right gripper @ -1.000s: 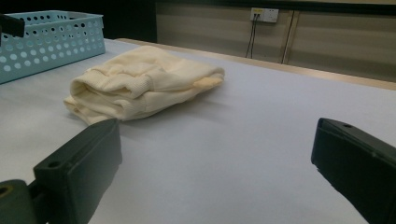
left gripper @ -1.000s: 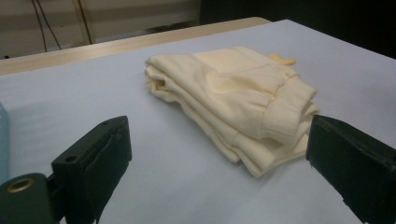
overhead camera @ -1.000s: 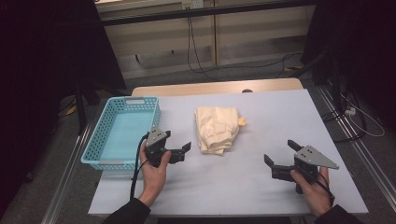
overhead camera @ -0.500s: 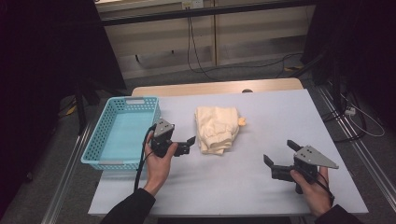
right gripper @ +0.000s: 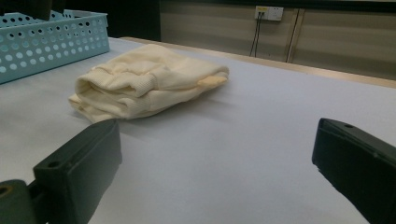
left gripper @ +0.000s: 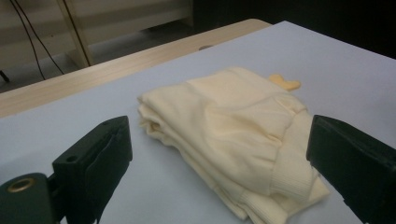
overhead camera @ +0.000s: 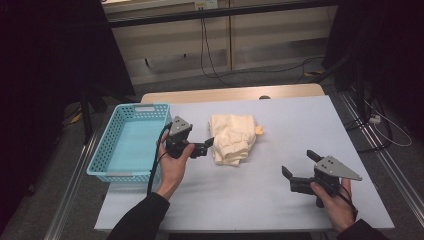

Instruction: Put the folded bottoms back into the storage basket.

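Since the earlier frames the left gripper has been carried up and right from beside the basket, and is now seen at centre left of the high view with its tips just short of the cloth. The right gripper has kept its place at lower right.

Left fingers: spread wide, nothing held; in the left gripper view the folded cloth is framed between them, ribbed cuff edge nearest. Judged a lined-up approach for a pinch on the near fold. No contact can be confirmed.

Right fingers: also wide apart and empty, held low over the table, pointed toward the cloth from well apart. Likely parked in readiness so the left is left room.

Cloth: cream, folded in a loose stack, centre of the table, a small yellow tab at its right edge. Basket lies just left of the left hand, open and empty, probably set close as the drop place.

Room: bare table is left to the right of and below the cloth; the basket wall is close behind the left hand, so a lift would be needed to clear its rim. Table edges are well off from the cloth.
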`<state>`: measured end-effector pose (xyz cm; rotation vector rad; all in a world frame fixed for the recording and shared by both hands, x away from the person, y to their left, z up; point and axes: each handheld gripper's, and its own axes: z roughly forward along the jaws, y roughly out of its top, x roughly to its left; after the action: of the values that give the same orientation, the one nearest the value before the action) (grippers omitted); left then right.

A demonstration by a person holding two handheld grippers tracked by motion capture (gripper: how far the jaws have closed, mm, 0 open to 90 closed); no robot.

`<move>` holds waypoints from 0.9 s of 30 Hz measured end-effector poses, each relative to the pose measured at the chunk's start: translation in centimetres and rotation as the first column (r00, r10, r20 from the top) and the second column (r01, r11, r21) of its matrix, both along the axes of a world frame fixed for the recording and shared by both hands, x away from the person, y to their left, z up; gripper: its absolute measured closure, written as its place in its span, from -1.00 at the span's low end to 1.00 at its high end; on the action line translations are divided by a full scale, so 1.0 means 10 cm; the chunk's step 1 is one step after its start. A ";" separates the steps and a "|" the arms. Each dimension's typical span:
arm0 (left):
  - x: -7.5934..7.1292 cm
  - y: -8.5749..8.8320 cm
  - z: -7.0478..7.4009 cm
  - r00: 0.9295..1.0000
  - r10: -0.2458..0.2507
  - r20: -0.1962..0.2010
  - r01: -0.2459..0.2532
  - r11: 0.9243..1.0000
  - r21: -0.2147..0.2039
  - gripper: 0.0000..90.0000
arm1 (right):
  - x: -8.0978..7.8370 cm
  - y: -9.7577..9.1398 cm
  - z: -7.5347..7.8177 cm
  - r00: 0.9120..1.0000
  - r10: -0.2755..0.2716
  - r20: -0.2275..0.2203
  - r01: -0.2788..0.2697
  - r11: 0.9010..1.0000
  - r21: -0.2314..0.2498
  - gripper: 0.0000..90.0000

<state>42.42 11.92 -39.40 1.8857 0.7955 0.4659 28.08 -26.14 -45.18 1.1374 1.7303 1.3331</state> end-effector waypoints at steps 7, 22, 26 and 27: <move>0.17 -0.03 0.01 1.000 0.016 0.001 -0.016 1.000 0.007 -0.84 | 0.00 0.00 0.00 1.000 0.003 -0.004 -0.003 1.000 -0.004 -0.97; 0.51 -0.09 -0.02 0.998 0.056 -0.010 -0.055 0.998 0.013 -0.86 | 0.00 0.01 -0.01 1.000 0.009 -0.013 -0.009 1.000 -0.013 -0.97; 0.58 -0.11 -0.04 0.998 0.062 -0.017 -0.062 0.998 0.014 -0.87 | 0.01 0.00 -0.01 1.000 0.008 -0.013 -0.008 1.000 -0.014 -0.97; 0.60 -0.11 -0.06 0.998 0.062 -0.016 -0.062 0.998 0.018 -0.87 | 0.01 0.00 -0.01 1.000 0.008 -0.013 -0.008 1.000 -0.015 -0.97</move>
<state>48.40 10.82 -39.96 1.8870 0.8655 0.4978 28.14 -26.09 -45.28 1.1341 1.7529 1.3177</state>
